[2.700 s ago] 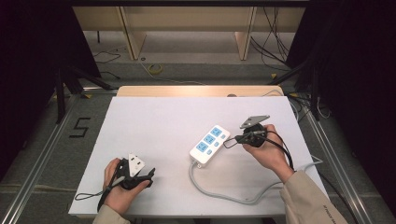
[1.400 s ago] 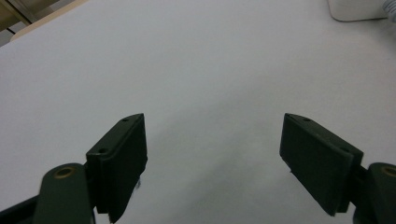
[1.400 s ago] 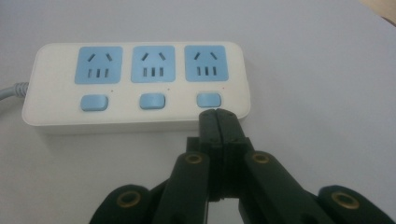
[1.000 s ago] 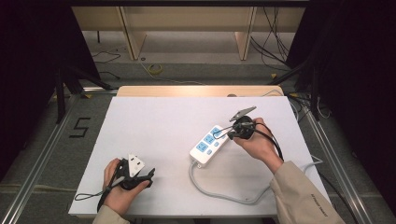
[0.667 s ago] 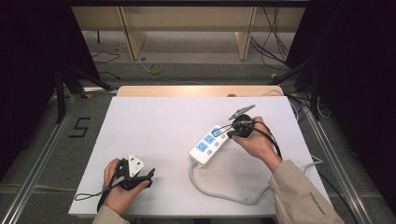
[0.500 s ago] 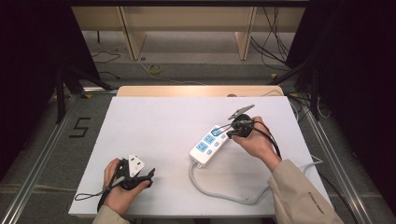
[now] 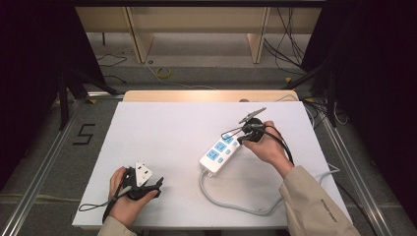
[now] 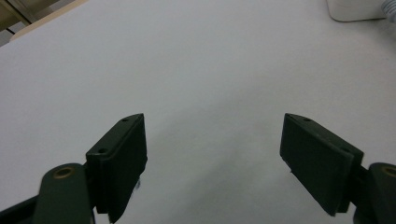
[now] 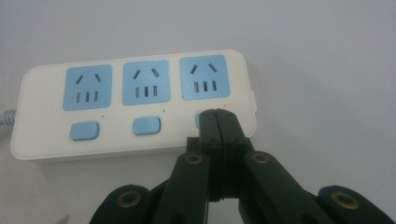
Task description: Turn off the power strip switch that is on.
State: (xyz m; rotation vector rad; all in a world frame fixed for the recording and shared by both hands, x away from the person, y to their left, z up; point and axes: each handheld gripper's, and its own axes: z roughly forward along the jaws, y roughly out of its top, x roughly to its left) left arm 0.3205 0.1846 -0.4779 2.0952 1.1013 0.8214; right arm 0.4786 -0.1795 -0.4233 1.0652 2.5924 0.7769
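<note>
1. Nearest the person, well to the near-left of the power strip (image 7: 220, 152), the left gripper (image 7: 147, 184) rests on the white table (image 7: 162, 123) with its jaws spread wide and nothing between them; the left gripper view confirms bare table between the pads.
2. The power strip lies right of the table's centre, its grey cord (image 7: 231, 201) looping off its near end toward the person.
3. At the strip's far end, the right gripper (image 9: 217, 122) has its jaws pressed together, tips on the third blue switch (image 9: 200, 120), below the third socket (image 9: 202, 77).
4. The step in hand appears to be pressing that switch; next probably comes a short firm push, then a lift clear.
5. No containers stand on the table; all three sockets are empty.
</note>
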